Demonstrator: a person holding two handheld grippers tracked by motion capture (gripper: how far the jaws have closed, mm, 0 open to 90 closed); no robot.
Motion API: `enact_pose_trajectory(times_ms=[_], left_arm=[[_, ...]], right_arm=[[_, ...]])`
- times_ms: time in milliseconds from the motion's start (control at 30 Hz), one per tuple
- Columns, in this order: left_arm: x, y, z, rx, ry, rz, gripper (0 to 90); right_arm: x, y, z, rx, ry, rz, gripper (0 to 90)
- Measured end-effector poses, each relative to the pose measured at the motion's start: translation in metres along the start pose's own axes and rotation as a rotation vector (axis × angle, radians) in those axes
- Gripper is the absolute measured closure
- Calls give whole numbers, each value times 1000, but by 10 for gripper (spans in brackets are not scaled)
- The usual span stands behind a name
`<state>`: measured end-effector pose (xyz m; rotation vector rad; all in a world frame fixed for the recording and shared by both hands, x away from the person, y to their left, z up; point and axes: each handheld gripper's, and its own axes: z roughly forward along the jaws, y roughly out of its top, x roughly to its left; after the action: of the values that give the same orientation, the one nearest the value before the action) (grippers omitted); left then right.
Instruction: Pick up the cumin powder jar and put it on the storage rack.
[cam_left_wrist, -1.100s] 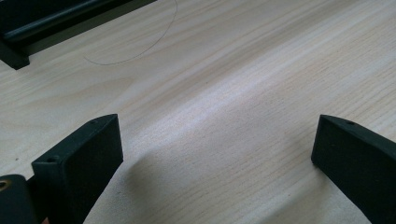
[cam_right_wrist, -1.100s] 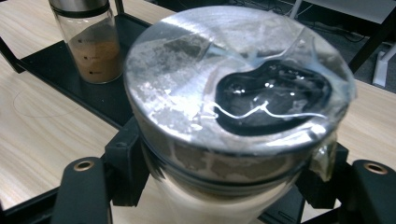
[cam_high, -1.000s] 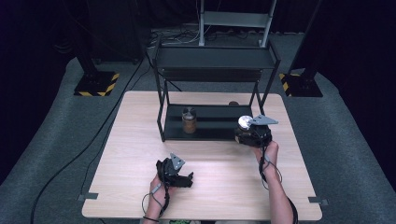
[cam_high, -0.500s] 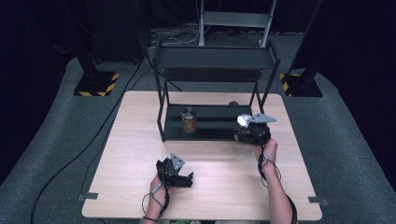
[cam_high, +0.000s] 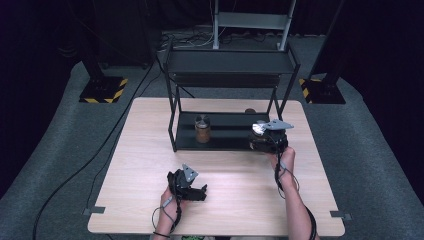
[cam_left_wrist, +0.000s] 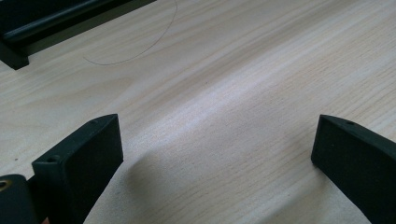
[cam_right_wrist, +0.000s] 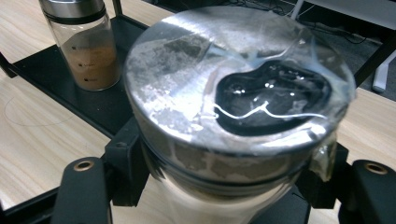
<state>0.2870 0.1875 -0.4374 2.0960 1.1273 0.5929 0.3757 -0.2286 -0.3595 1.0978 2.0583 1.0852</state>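
We see a pale wood table (cam_high: 235, 200) on grey carpet, dark room. Right gripper (cam_high: 267, 142), centre right, clamps a steel-lidded jar (cam_right_wrist: 233, 107) at the black rack (cam_high: 225, 137). Left gripper (cam_high: 192, 187), lower centre, jaws wide, nothing between.

Left forearm: it comes in from the bottom edge of the high view, near the middle, and points forward over the counter (cam_high: 235, 165).
Left hand (cam_high: 169, 200): it sits low, close to the person's edge, and is wrapped around the gripper body.
Left gripper (cam_high: 197, 192): it points toward the right in the high view; its jaws stand wide apart with nothing between them, just above the wood.
Right forearm: it stretches further forward, on the right side.
Right hand (cam_high: 284, 159): it is behind its gripper.
Right gripper (cam_right_wrist: 224, 186): its jaws are clamped on the sides of a jar (cam_right_wrist: 238, 107) with a silver lid.
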Motion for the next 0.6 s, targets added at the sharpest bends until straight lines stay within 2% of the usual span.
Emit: enact_pose_trajectory(times_ms=[600], left_arm=[[0,0,0,0,-1,-1,18]], right_arm=[[-2,4,12,14,5,4,301]])
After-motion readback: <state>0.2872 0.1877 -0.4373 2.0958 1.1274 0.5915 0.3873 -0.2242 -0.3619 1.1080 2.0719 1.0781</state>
